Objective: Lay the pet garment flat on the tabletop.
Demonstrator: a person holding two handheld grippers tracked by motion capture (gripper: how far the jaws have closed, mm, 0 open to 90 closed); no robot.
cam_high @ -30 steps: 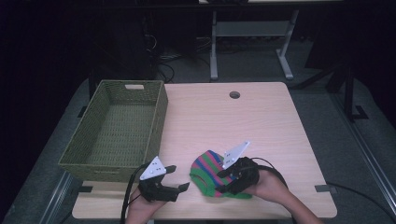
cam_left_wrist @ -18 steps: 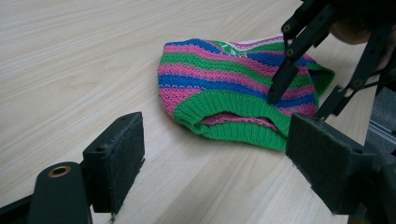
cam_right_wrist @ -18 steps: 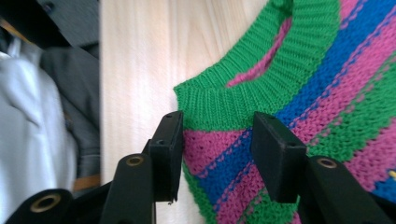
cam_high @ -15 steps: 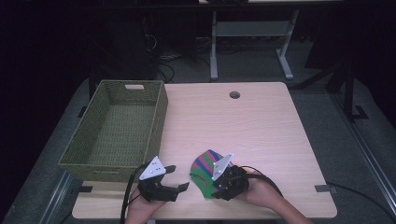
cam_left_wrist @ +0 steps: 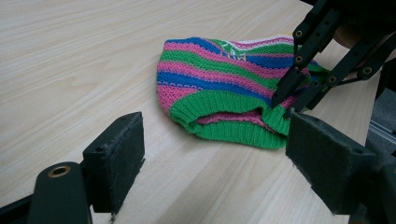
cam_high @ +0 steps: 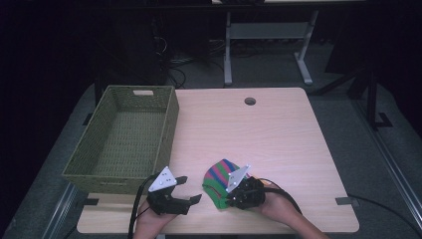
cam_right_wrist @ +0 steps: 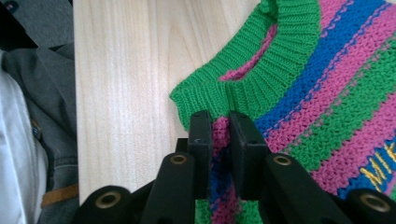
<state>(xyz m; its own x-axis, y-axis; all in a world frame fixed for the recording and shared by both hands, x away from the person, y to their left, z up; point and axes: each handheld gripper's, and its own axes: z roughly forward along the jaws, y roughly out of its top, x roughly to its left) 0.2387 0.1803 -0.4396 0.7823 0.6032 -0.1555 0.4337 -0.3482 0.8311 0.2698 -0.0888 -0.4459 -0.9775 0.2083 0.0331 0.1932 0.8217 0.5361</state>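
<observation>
At the table's (cam_high: 278, 129) near edge, the right gripper (cam_right_wrist: 219, 126) has just been closing and now pinches the green ribbed cuff of the striped knit hat (cam_high: 221, 179), which lies flat. The left gripper (cam_high: 191, 191) rests just beside it, jaws spread, empty. Farther left stands the woven basket (cam_high: 169, 124).

Yellow stitched lettering (cam_right_wrist: 379, 171) on the striped pink, green and blue knitted hat (cam_right_wrist: 327, 93) runs off the right gripper view's edge at 4 o'clock, unreadable; black right gripper (cam_high: 230, 199) hides the hat's edge beneath it
</observation>
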